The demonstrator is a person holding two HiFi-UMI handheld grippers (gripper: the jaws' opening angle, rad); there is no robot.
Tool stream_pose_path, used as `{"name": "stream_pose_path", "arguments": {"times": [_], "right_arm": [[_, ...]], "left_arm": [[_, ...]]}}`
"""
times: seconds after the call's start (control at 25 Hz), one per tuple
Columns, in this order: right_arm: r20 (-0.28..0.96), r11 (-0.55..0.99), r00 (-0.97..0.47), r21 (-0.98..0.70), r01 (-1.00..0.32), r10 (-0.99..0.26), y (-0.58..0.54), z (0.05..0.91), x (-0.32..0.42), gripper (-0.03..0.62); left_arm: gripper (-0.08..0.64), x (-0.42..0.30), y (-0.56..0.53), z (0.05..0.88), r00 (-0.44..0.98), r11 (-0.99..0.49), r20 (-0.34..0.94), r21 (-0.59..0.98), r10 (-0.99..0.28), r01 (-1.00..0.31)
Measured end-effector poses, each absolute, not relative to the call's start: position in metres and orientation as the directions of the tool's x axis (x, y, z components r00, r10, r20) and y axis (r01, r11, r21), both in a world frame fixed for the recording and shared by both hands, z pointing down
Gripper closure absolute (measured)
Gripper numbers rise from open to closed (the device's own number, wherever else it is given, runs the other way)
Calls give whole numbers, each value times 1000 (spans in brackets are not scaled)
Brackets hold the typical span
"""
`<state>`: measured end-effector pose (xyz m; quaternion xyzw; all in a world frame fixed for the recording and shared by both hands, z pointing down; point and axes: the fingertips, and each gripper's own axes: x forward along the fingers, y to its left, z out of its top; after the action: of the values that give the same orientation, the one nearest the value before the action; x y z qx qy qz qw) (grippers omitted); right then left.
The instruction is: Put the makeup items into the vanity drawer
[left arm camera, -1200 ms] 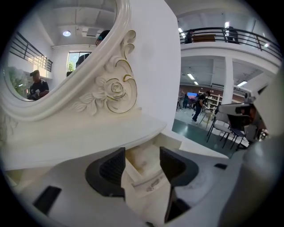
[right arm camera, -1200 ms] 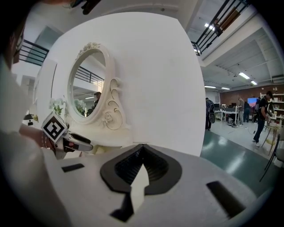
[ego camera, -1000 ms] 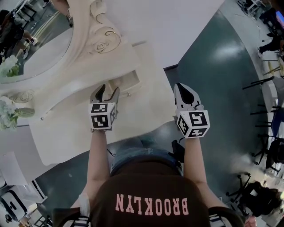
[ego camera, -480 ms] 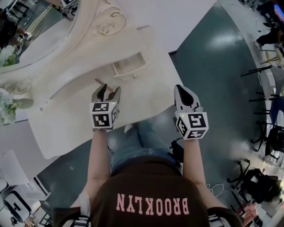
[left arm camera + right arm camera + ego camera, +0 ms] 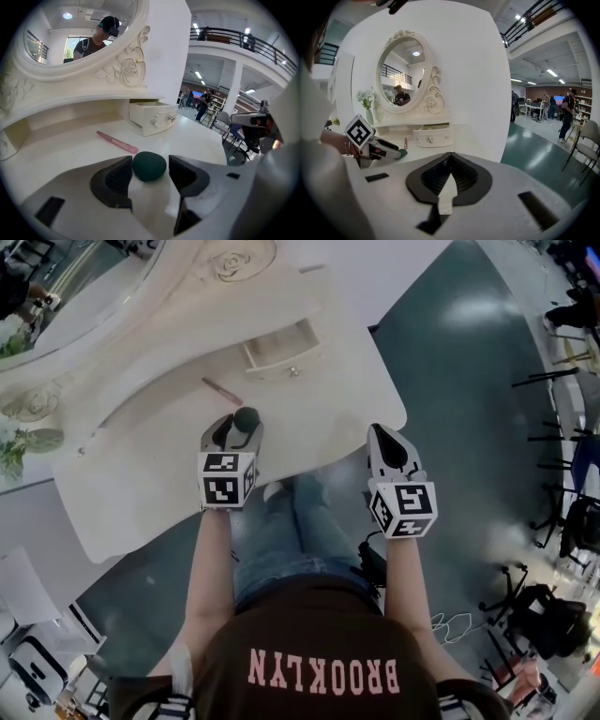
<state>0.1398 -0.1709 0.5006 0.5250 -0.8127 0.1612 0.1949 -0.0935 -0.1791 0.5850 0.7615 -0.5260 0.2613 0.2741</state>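
A dark green egg-shaped makeup sponge (image 5: 149, 166) lies on the white vanity top (image 5: 169, 442). My left gripper (image 5: 150, 174) is open, with a jaw on each side of the sponge (image 5: 246, 417) and a thin gap to each pad. A pink makeup stick (image 5: 117, 142) lies beyond it, toward the small open drawer (image 5: 153, 118). In the head view the stick (image 5: 222, 391) sits between the left gripper (image 5: 236, 427) and the drawer (image 5: 280, 349). My right gripper (image 5: 450, 157) is shut on nothing and hangs off the table's right front corner (image 5: 389, 448).
An ornate oval mirror (image 5: 404, 75) rises behind the vanity, with a vase of flowers (image 5: 367, 105) at its left. The person's legs (image 5: 286, 540) are under the table's front edge. Dark green floor (image 5: 469, 381) with chairs and stands lies to the right.
The green sponge has come into view between the left gripper's jaws. The vanity and drawer have slid up in the head view. The right gripper stays shut.
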Motion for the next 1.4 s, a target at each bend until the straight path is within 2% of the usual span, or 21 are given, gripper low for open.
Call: {"name": "stream_pose_path", "arguments": {"times": [0.2, 0.24, 0.28, 0.32, 0.36, 0.8, 1.4], "right_arm": [[499, 392, -362, -49, -919, -787, -164, 507, 143, 603], [500, 389, -359, -48, -920, -788, -164, 507, 144, 603], [500, 387, -357, -47, -921, -789, -163, 508, 145, 603], [501, 387, -357, -46, -921, -789, -162, 508, 144, 603], [500, 388, -357, -45, -920, -789, -161, 507, 144, 603], [437, 403, -368, -14, -915, -821, -177, 472, 140, 603], [307, 380, -357, 17, -925, -882, -229, 414, 163, 603]], "left_arm": [[339, -95, -180, 593, 277, -307, 702, 88, -655, -948], [358, -97, -181, 594, 259, -314, 702, 53, -664, -948], [393, -100, -181, 594, 239, -316, 698, 19, -675, -948], [487, -103, -182, 593, 223, -312, 693, -3, -685, -950], [511, -105, -181, 591, 214, -303, 689, -8, -692, -953], [517, -114, -199, 544, 215, -265, 633, 17, -743, -964], [518, -107, -258, 482, 203, -259, 533, -32, -821, -965]]}}
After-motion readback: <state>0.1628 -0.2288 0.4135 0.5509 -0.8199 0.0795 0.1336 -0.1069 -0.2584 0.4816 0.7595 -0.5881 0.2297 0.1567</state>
